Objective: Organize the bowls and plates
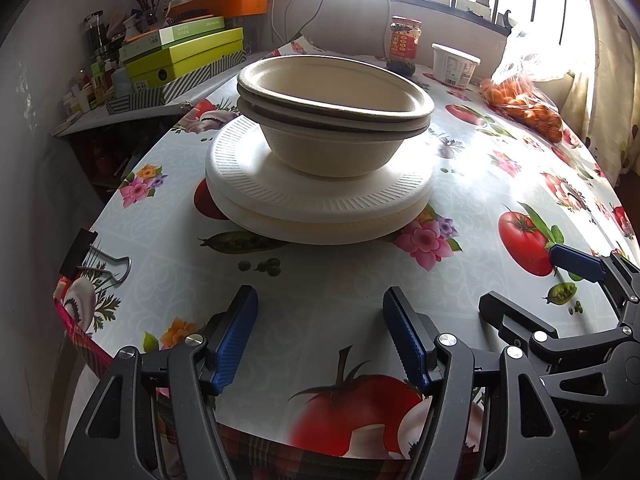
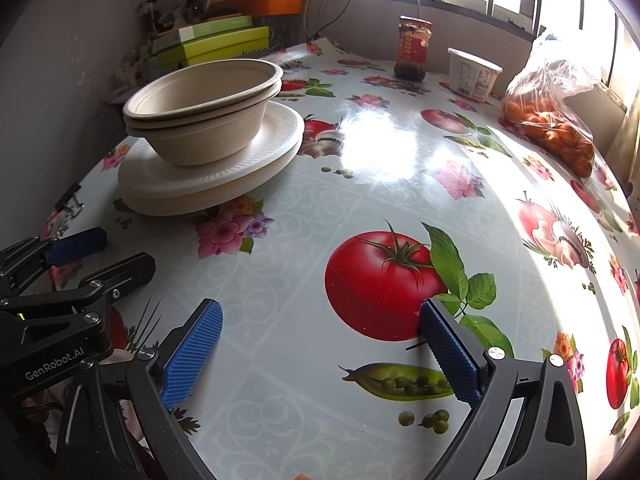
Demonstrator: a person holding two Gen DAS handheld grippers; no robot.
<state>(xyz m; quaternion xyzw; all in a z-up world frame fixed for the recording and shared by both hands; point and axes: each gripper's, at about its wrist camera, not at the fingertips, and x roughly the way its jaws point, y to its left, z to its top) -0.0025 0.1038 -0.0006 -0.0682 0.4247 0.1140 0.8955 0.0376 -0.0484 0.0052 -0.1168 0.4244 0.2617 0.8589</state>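
Left gripper [image 1: 320, 332]: Your jaws stand wide apart and hold nothing; only bare tablecloth shows between the blue pads [image 1: 236, 332]. The tool hangs over the near edge of the table, angled down toward the stack.

Right gripper [image 2: 320, 356]: Your jaws stand at their widest and are empty, with a printed tomato on the cloth between the pads [image 2: 192, 352]. It sits just beside the left tool, to the right of the stack.

Bowls [image 1: 336, 116]: Two beige bowls are nested, the upper one seated slightly askew in the lower. They rest on the plates, ahead of the left gripper and apart from it.

Plates [image 1: 316, 200]: Two white plates are stacked on the table [image 2: 380, 200], the upper one offset from the lower.

Step in hand: Judged from the layout, the stacking looks complete or nearly so. Any remaining work is squaring the offsets.

Technique: If you correct the alignment, close on a rim lightly. This ware looks light, so a hard pinch may deform it and a sideways push may slide the whole pile.

Clearance: Keep both tools clear of the binder clip [image 1: 96, 260] at the left edge.

Hazard: The pile sits near the left side of the table. Nudge inward, not outward.
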